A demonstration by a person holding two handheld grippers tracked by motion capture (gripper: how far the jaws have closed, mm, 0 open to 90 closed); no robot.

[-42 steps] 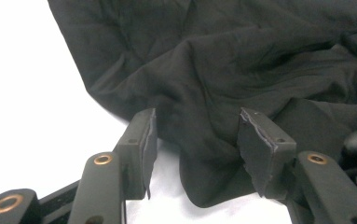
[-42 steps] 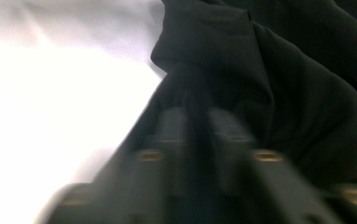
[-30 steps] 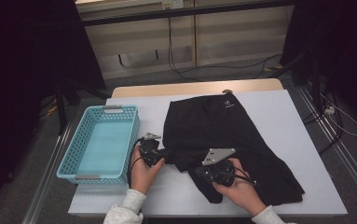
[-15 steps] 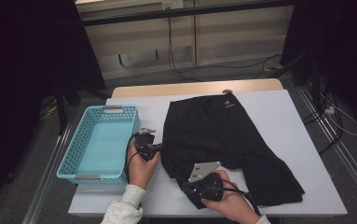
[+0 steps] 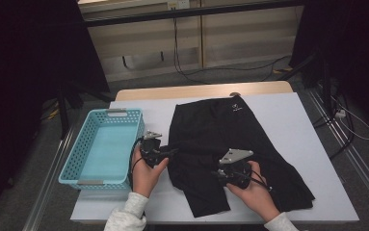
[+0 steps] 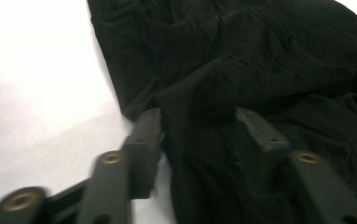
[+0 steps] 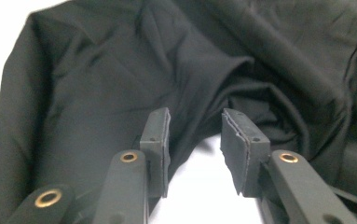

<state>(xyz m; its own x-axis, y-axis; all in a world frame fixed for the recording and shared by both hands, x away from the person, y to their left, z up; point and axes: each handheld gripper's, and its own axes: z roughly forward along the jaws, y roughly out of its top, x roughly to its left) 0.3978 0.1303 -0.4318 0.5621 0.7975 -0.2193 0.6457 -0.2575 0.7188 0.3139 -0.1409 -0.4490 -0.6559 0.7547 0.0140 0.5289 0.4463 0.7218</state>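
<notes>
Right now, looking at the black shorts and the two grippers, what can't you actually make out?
- High view: the jaws of the left gripper and the right gripper merge with the black shorts; the gaps are unreadable.
- High view: the small white logo is too small to read.
- Left gripper view: motion blur smears the shorts' folds; picture edges cut the shorts.
- High view: the near wall of the basket hides part of its floor.

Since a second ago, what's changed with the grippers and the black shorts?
Both grippers, left and right, have just been opening, releasing the black shorts; cloth lies loose between the left jaws. The right hand dipped toward the table edge, then returned. The basket stayed put.
</notes>
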